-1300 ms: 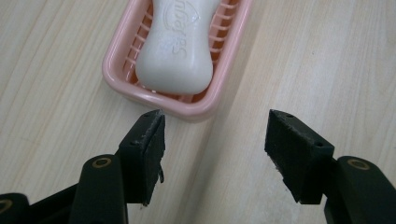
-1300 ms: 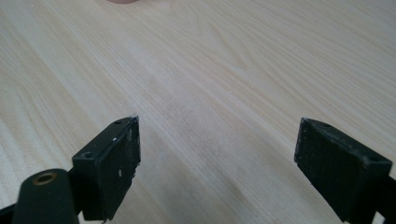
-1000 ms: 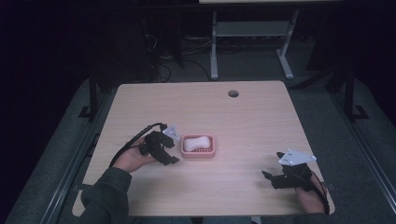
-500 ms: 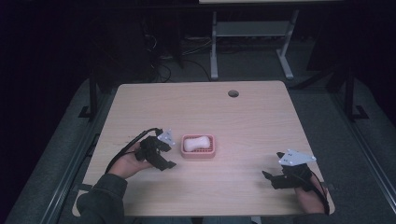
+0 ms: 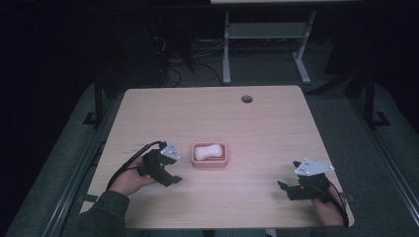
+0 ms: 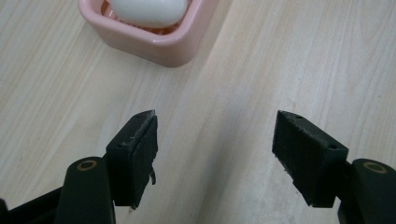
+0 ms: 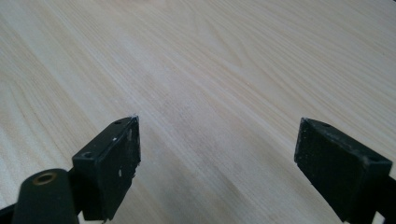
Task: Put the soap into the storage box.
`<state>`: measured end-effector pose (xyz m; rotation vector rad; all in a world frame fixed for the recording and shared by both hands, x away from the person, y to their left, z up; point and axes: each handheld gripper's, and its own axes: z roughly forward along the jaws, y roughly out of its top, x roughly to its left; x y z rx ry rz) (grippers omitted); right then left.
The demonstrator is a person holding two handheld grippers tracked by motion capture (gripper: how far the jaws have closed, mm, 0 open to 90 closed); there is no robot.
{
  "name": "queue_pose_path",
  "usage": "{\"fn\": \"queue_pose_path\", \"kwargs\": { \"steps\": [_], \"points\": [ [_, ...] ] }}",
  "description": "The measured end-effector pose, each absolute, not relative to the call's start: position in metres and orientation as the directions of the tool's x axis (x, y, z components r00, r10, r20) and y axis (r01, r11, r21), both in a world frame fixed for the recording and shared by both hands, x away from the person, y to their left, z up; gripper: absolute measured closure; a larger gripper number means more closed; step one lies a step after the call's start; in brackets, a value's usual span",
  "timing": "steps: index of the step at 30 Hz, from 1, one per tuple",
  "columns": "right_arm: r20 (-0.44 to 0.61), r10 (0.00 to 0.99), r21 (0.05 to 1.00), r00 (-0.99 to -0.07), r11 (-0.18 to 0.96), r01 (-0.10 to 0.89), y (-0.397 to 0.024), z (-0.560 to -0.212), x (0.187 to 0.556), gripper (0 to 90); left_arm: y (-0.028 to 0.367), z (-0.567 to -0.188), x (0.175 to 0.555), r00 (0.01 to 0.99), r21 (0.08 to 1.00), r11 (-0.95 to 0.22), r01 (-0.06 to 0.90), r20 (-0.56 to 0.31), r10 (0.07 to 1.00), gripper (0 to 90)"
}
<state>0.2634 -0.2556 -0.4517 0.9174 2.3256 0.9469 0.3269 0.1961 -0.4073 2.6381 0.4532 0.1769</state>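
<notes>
Beside soap dish (image 5: pixel 210 155) — left gripper (image 5: pixel 170 178), opening, farther back

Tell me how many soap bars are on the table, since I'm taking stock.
1. The white soap bar lies in the pink soap dish near the table's middle, beside the left gripper. The dish's near wall might hide something small.

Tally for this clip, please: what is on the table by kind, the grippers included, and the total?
Pink soap dish: 1
White soap bar, lying in the dish: 1
Hand-held grippers: 2, the left hand-held gripper beside the dish with jaws apart and nothing between them, the right hand-held gripper near the table's right front, also open
Total: 4
</notes>
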Motion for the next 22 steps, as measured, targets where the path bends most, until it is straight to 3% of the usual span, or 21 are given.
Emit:
{"fn": "queue_pose_path", "kwargs": {
  "steps": [22],
  "points": [
    [-0.168, 0.722, 0.728, -0.671, 0.55, 0.41, -0.255, -0.454, 0.263, 13.8, 0.226, -0.431, 0.289, 0.925, 0.467, -0.828, 0.311, 0.052, 0.377, 27.3]
  ]
}}
